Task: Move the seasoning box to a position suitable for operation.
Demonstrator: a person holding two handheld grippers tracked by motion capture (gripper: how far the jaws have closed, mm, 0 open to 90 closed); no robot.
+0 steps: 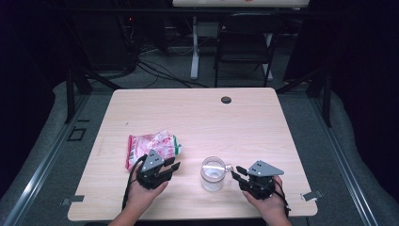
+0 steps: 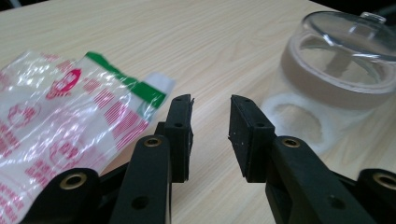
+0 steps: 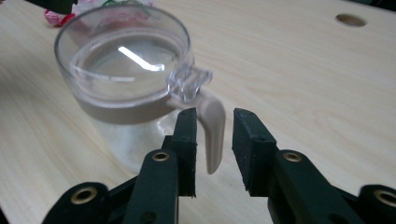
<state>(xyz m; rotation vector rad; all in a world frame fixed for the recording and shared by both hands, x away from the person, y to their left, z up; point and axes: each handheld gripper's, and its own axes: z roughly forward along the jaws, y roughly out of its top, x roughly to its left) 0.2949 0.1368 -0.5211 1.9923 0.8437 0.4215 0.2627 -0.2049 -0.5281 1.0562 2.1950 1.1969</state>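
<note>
**Right gripper lines up on the jar's latch lever**

Right gripper (image 3: 214, 122) sits low at the jar's (image 1: 212, 175) right side, jaws parted, with the beige latch lever (image 3: 213, 133) hanging in the gap between the pads. Neither pad seems to press on the lever yet, though the left-hand pad stands so close that contact is hard to rule out. Just above the lever, the clear hinge tab (image 3: 189, 83) joins it to the clear lid (image 3: 123, 56), which lies flat and shut over a beige collar.

Left gripper (image 1: 162, 170) rests just left of the jar, its jaws likewise apart with only bare table (image 1: 197, 117) between them. Its tips point towards the jar's foot. Farther left of the jar lies a crinkled red-and-white snack bag (image 1: 150, 147) with a green edge, touching the left gripper's outer jaw.

The step in hand looks like working the latch to free the lid. To do it well, the right gripper should close squarely on the lever's flat faces, well up from its free tip, so the pads don't slide off. The pull should swing outward from the jar, following the hinge, not straight up. The jar is light and will skid, so the left gripper would do best to brace the glass wall first.
</note>
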